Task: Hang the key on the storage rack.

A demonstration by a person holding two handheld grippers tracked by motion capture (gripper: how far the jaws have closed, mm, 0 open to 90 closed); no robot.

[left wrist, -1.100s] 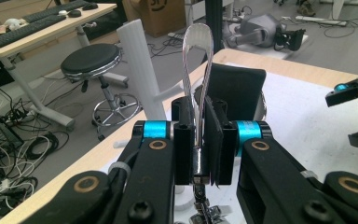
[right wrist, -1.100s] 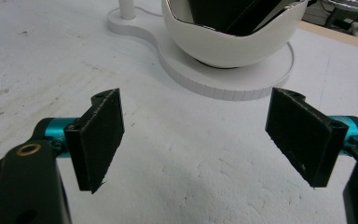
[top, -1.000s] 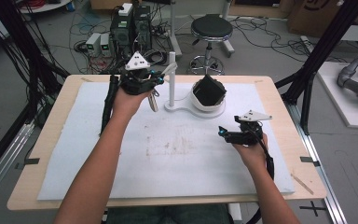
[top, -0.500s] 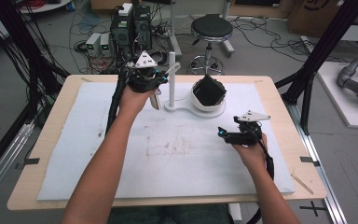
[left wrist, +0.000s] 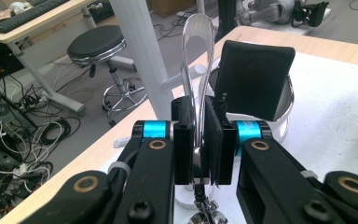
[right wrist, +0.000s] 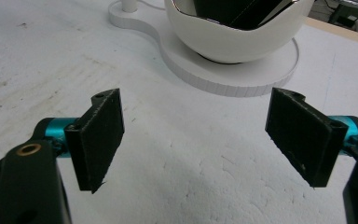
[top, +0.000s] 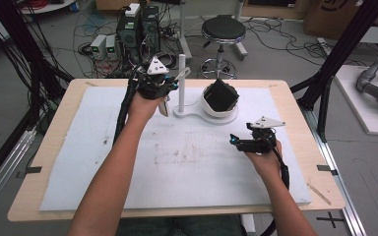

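My left gripper (top: 172, 84) (left wrist: 198, 105) is shut on a shiny metal spoon (top: 182, 74) (left wrist: 198, 42), which stands upright between its pads. It hovers at the far side of the table, just left of a white post (top: 181, 81) (left wrist: 140, 51). The post rises from a flat white base (top: 197, 115) (right wrist: 233, 79) that also carries a white bowl (top: 211, 107) (right wrist: 233, 32). A black block (top: 221, 95) (left wrist: 254, 79) sits tilted in the bowl. My right gripper (top: 234, 140) (right wrist: 205, 126) rests low over the mat, near the bowl's front right, with its jaws wide open and nothing between them.
A pale foam mat (top: 187, 167) covers most of the wooden table (top: 295, 98). Beyond the far edge stand a black stool (top: 223, 29), computer boxes (top: 135, 29) and floor cables. Black frame legs (top: 334, 69) stand at the table's sides.
My left gripper has carried the spoon a little to the right, closer to the white post. The right gripper has stayed where it was, still open.
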